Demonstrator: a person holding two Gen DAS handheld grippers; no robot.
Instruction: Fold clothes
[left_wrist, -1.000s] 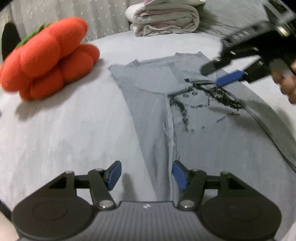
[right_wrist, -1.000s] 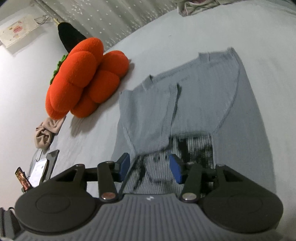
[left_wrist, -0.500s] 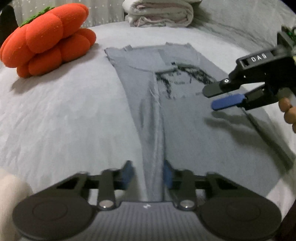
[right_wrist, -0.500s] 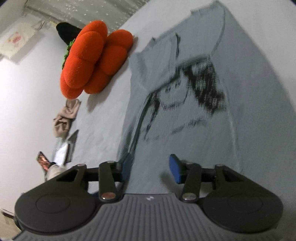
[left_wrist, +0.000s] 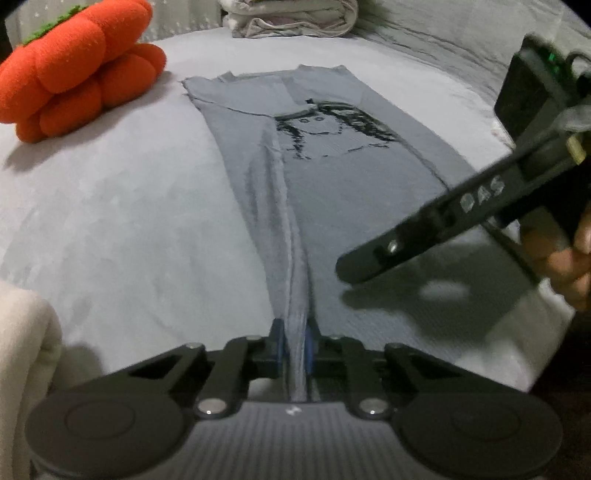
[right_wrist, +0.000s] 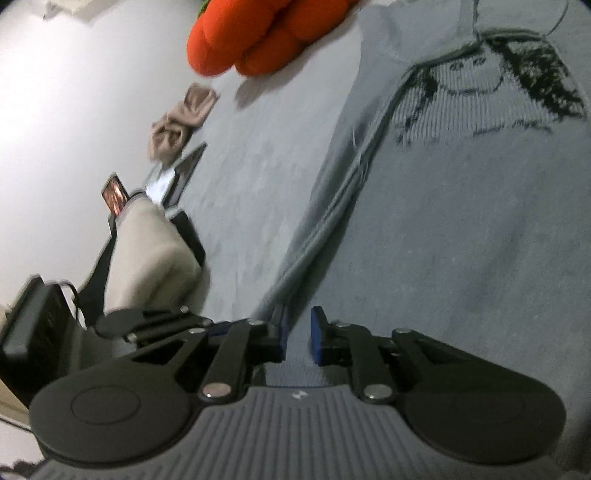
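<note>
Lying on the bed (left_wrist: 122, 206) ahead of both tools is the grey T-shirt (left_wrist: 351, 177), its sides already folded inward so it forms a long strip with the black printed drawing (left_wrist: 332, 129) facing up. Far off to the left of the left tool sits an orange plush cushion (left_wrist: 74, 66), and beyond the shirt's collar end a stack of folded bedding (left_wrist: 291, 18) lies well clear, presumably so the shirt has room to be doubled over.

At the left, the left tool (left_wrist: 294, 349) has its blue pads pinching a raised ridge of the shirt's near hem; its jaws are closing and the cloth stands gathered between them. That hold looks meant to carry one hem corner up toward the collar.

To its right, the right tool (right_wrist: 297, 334) comes in low over the same hem, just beside the left one, with a person's hand (left_wrist: 565, 258) on its handle. Its jaws are closing too, with a narrow gap left; grey fabric lies between and under the pads, though I would not say they press on it yet. With both hem corners gripped, the likely next step is lifting the hem forward over the print.
</note>
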